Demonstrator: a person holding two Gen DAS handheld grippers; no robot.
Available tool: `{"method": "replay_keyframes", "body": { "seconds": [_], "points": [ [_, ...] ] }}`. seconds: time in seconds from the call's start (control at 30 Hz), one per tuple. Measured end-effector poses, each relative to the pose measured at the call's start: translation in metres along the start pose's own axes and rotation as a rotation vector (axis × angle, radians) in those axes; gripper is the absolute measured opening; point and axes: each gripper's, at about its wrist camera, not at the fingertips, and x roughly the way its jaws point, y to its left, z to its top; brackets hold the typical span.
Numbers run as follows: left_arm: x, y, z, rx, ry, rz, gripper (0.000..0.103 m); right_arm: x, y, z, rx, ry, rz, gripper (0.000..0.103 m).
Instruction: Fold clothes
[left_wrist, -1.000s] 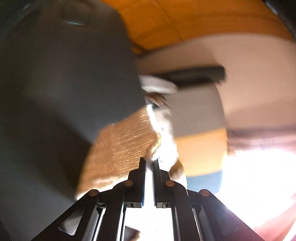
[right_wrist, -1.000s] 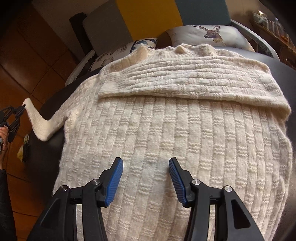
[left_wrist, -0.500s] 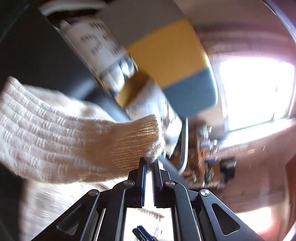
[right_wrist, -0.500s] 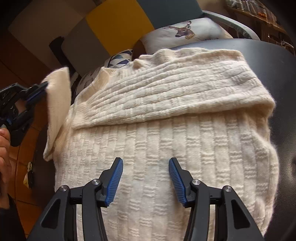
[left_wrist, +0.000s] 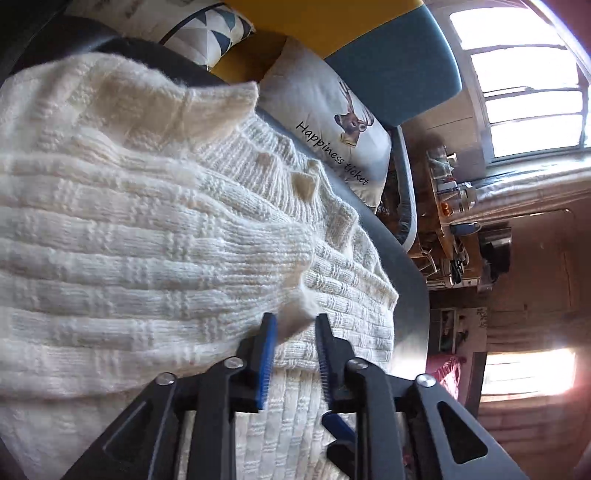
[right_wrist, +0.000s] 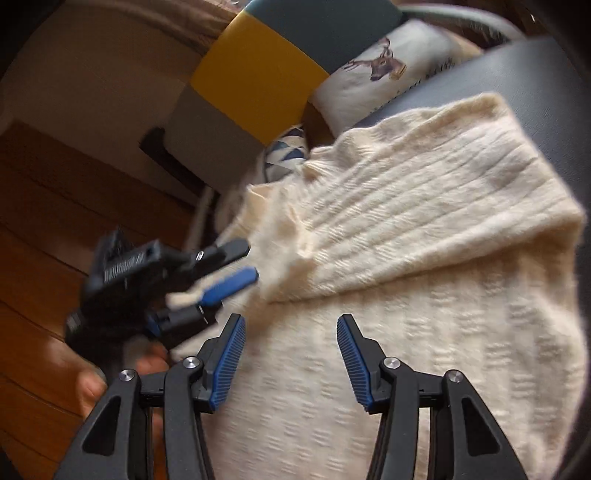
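While the left claw (left_wrist: 293, 321) had just been opening, the cream sweater's cuff (left_wrist: 295, 317) sat loose between its jaws. Beyond it lay the deer cushion (left_wrist: 332, 107). The right claw (right_wrist: 290, 325) hovered released above the sweater (right_wrist: 424, 314) on the dark counter (right_wrist: 535, 81).

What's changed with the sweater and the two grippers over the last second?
The left gripper carried the sleeve from out at the side across onto the sweater. Its jaws were clamped on the cuff and have just been opening; the cuff is between them, no longer squeezed. The right gripper stayed open and empty over the sweater's body; the other sleeve stayed folded across the chest.
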Motion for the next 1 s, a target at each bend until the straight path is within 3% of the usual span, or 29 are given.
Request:
{"method": "replay_keyframes", "body": {
  "seconds": [0.07, 0.17, 0.33, 0.43, 0.6, 0.8, 0.87, 0.9, 1.0],
  "points": [
    [-0.025, 0.007, 0.000, 0.033, -0.060, 0.019, 0.048, 0.010, 0.002, 0.008, 0.026, -0.010, 0.031, 0.053],
    [-0.069, 0.019, -0.003, 0.092, -0.172, 0.074, 0.053, 0.027, -0.009, 0.015, 0.129, -0.039, 0.059, 0.053],
    [-0.149, 0.077, -0.018, 0.105, -0.332, 0.230, 0.065, 0.050, -0.030, 0.014, 0.282, -0.072, 0.122, 0.049],
    [-0.177, 0.119, -0.026, 0.057, -0.344, 0.260, 0.065, 0.063, -0.034, 0.012, 0.341, -0.092, 0.158, 0.047],
    [-0.187, 0.187, -0.035, -0.084, -0.272, 0.169, 0.065, 0.087, -0.018, 0.011, 0.302, -0.072, 0.113, 0.047],
    [-0.184, 0.220, -0.050, -0.199, -0.273, 0.060, 0.065, 0.100, 0.002, 0.009, 0.185, 0.027, 0.076, 0.047],
    [-0.183, 0.223, -0.053, -0.222, -0.272, 0.024, 0.065, 0.098, 0.005, 0.009, 0.173, 0.013, 0.018, 0.024],
    [-0.183, 0.223, -0.054, -0.232, -0.270, 0.009, 0.065, 0.096, 0.006, 0.008, 0.171, 0.003, -0.028, 0.006],
    [-0.181, 0.223, -0.059, -0.242, -0.253, -0.009, 0.065, 0.091, 0.022, 0.007, 0.125, -0.033, -0.077, 0.005]
  ]
}}
